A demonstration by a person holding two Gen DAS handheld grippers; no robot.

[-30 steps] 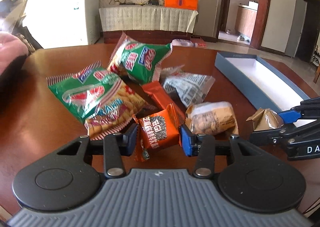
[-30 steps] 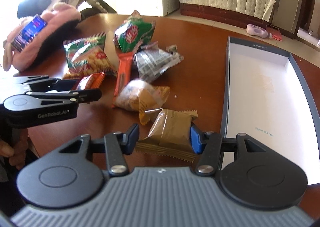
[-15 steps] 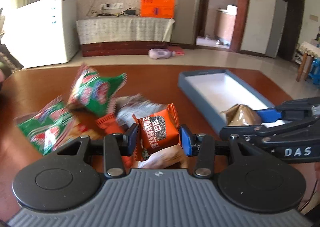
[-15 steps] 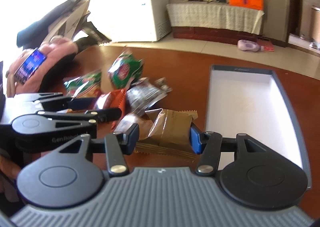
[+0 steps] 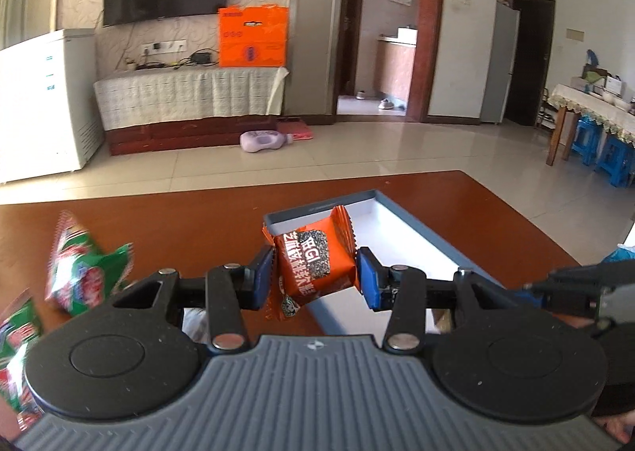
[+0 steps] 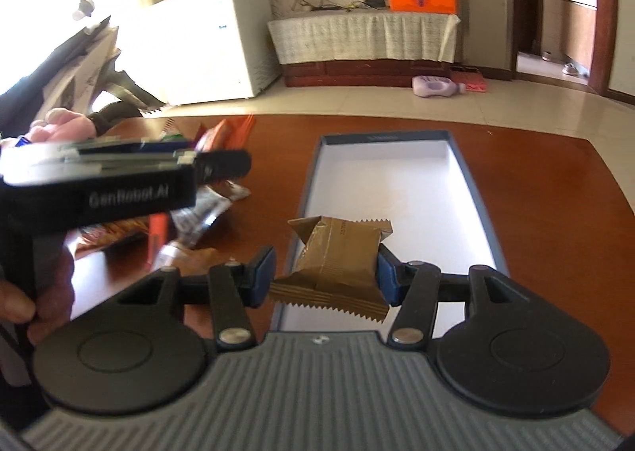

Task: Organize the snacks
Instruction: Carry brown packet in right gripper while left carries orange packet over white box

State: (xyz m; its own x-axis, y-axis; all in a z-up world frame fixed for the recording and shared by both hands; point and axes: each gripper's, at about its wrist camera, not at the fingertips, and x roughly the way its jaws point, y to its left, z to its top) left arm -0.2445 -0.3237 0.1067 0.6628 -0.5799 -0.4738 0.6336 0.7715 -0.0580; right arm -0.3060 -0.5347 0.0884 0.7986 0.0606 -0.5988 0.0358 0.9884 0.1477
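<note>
My left gripper (image 5: 315,278) is shut on an orange snack packet (image 5: 311,260), held in the air over the near left corner of the blue box (image 5: 420,230) with a white inside. My right gripper (image 6: 325,278) is shut on a brown snack packet (image 6: 337,256), held above the near end of the same blue box (image 6: 470,181). The left gripper's body (image 6: 119,189) crosses the left of the right wrist view. Green snack bags (image 5: 85,272) lie on the brown table to the left. Other packets (image 6: 186,212) lie in a heap left of the box.
The brown table (image 6: 555,189) ends just beyond the box. A pink plush thing (image 6: 59,125) sits at the table's far left. A person's hand (image 6: 39,292) grips the left tool. Beyond the table are a white freezer (image 5: 43,101), a covered TV stand and a tiled floor.
Both grippers have lifted their packets off the table and swung right, from the snack heap toward the blue box. The heap has slid to the left of both views.
</note>
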